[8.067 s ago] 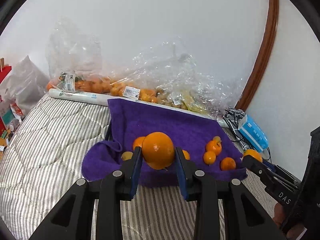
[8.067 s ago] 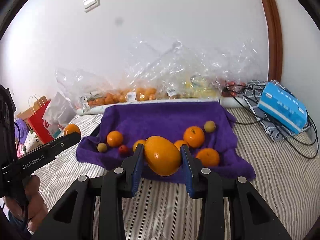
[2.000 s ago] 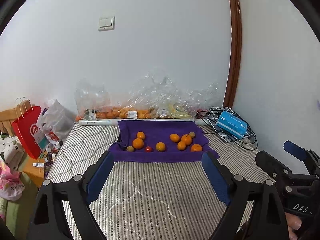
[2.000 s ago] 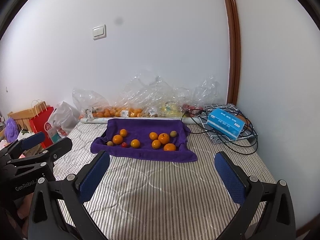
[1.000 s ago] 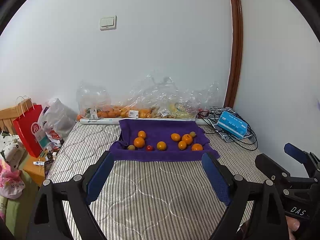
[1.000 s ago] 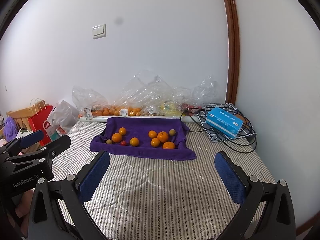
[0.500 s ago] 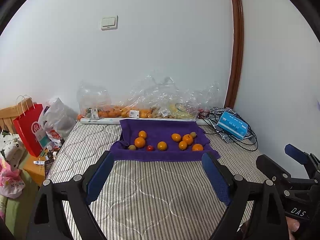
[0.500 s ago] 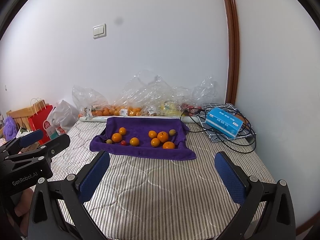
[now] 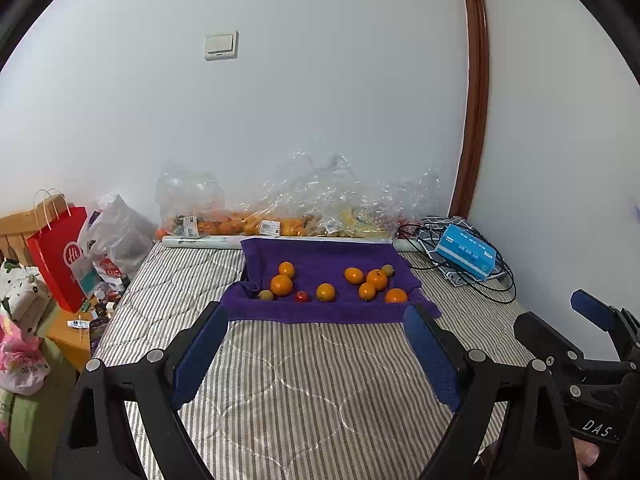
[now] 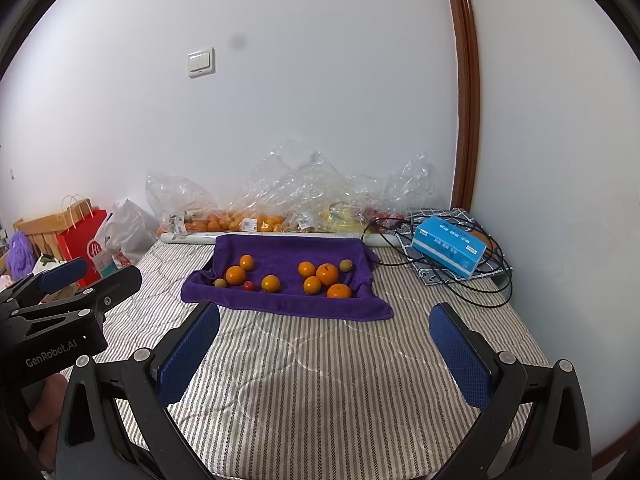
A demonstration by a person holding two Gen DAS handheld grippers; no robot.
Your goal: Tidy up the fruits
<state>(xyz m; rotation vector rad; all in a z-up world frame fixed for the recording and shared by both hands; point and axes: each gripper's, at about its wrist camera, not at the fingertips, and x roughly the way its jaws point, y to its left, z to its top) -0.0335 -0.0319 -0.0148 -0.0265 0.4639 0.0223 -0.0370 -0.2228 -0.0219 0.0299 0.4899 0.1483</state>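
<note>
Checking occlusions first: clear plastic bags [image 10: 304, 196] along the wall blur what's inside; you can make out orange fruit and something yellow, nothing finer.
Small fruit: red one [image 10: 249, 285] and two greenish-brown ones [image 10: 345, 265] on the towel are too small to identify.
Cut off: your hand [image 10: 48, 400] on the left tongs shows only as fingers at the frame edge in the right view; both tong bodies run out of frame at the bottom.
Blue box [image 10: 448, 246]: print unreadable, sits on tangled black cables [image 10: 472, 284] at the bed's right rear corner.
Left tongs [image 9: 316, 354]: jaws spread wide, nothing between the pads, held over bare striped bed [image 9: 304, 392], angled slightly down toward the towel.
Right tongs [image 10: 324, 354]: same, wide apart and empty, beside the left pair, well short of the towel.
Fruit: oranges [image 10: 327, 274] lie on the purple towel [image 10: 288, 304] at the far end of the bed, two loose groups, left [image 9: 281, 284] and right [image 9: 376, 279].
Towel edges: raised at back and sides; what props them is hidden.
</note>
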